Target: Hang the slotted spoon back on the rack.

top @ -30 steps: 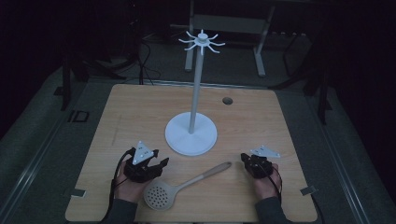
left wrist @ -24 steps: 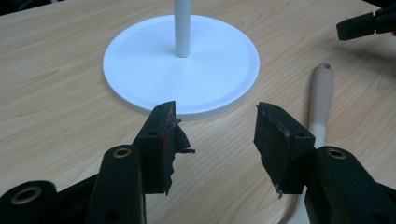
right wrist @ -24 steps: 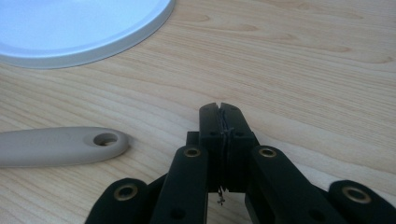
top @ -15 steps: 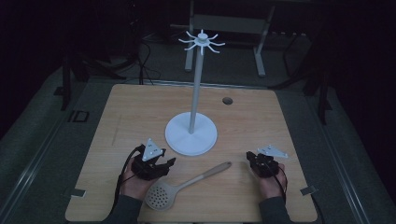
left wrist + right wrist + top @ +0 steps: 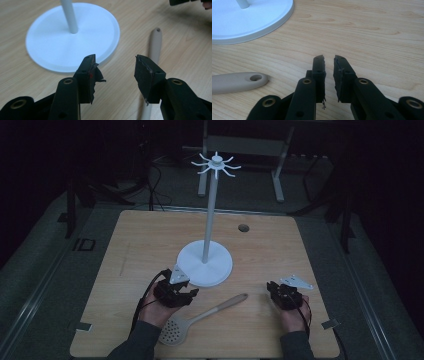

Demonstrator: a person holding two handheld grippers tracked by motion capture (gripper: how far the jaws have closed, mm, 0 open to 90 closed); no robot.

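The slotted spoon (image 5: 200, 319) lies flat on the table (image 5: 130, 240), between my two grippers, its handle end pointing toward the white stand (image 5: 205, 265). My left gripper (image 5: 115, 67) has been closing a little; its jaws are apart, empty, just beside the handle. My right gripper (image 5: 329, 62) has been opening, only a narrow gap, empty. I judge this is the approach; next I must straddle the handle. The spoon's bowl is dim in the high view.

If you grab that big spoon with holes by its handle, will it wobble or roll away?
The slotted spoon looks like stiff moulded plastic, so it probably won't flop. Its round perforated head lies flat on the table, so rolling seems unlikely. Held at the handle tip, the head end may dip.
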